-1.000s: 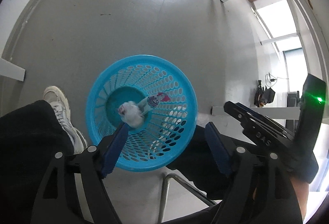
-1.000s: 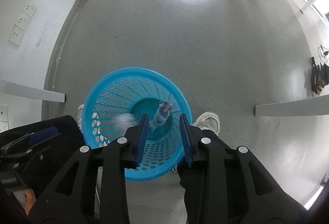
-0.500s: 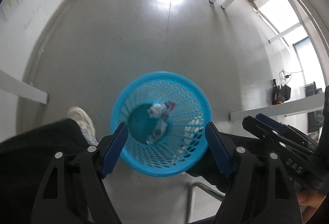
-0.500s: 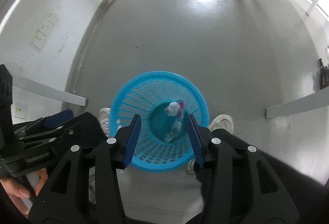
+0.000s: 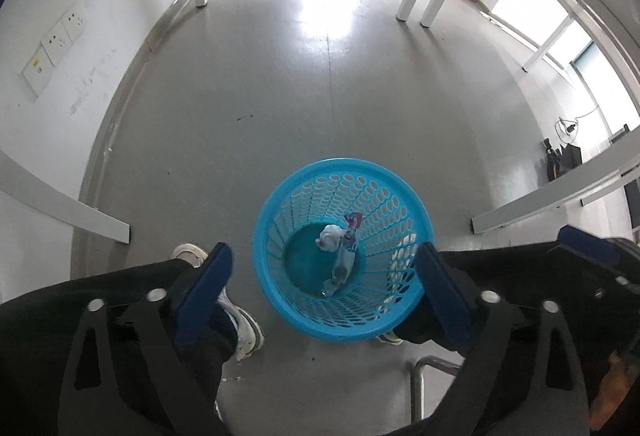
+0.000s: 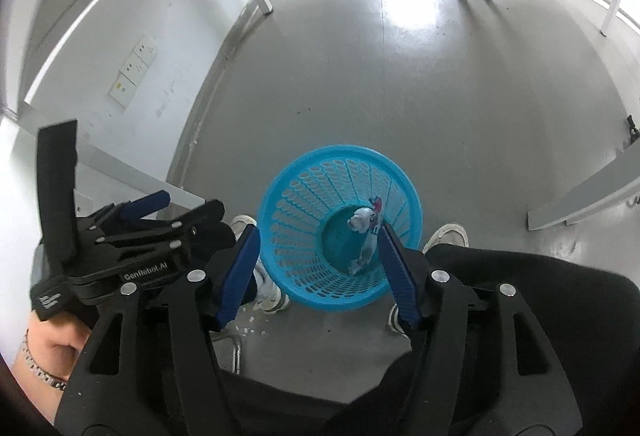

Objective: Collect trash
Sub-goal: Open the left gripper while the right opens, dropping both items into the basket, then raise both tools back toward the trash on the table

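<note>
Left wrist: left hand-held gripper (image 5: 322, 268) spread wide above basket (image 5: 280, 195).

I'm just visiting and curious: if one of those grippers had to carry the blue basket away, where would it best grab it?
Probably the blue basket by its rim, from straight above, one finger inside the wall and one outside. It stands upright on the floor, mouth open upward, and is too wide to span. The left gripper, jaws open, hangs above it.

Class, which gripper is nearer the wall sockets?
Left. The left gripper is on the wall sockets' side; the right gripper is farther out, over the blue basket.
</note>
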Motion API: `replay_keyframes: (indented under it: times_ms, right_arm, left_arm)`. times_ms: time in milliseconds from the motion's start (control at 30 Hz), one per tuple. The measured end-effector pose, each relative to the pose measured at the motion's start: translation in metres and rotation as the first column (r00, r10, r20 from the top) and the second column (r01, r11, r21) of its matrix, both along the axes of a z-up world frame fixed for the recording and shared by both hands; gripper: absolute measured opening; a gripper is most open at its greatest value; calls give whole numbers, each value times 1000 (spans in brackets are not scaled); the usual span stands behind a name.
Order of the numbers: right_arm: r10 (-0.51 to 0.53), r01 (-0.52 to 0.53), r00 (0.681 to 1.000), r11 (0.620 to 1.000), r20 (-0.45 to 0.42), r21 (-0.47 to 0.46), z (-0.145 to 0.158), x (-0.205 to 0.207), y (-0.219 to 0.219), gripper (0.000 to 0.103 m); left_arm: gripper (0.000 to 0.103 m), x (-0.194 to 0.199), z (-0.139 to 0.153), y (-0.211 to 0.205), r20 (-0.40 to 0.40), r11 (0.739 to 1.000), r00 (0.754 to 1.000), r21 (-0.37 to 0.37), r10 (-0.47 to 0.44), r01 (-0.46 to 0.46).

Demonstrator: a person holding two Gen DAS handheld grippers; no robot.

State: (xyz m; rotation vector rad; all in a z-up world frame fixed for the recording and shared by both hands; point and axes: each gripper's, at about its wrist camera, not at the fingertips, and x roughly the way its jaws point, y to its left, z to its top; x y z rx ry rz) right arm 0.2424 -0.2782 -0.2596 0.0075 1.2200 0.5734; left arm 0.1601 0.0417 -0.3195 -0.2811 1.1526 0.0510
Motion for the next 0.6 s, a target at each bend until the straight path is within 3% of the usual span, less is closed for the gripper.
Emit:
replay_keyframes:
  times_ms: [167,433,600]
  right_arm:
    - [10,-10,998,1000,65,-4,29,-21,-10,65]
    - [42,-40,978,999,202,-16,78,-56,-26,89]
    - [53,-56,957,998,287,3,110,-76,-39,92]
  left_arm:
    - [97,-21,27,-2,67,1000,997,-1,-23,23]
    - [97,-59,66,1,93,998,994,35,-48,45]
    - [97,-79,101,0,163,998,985,37,-63,57]
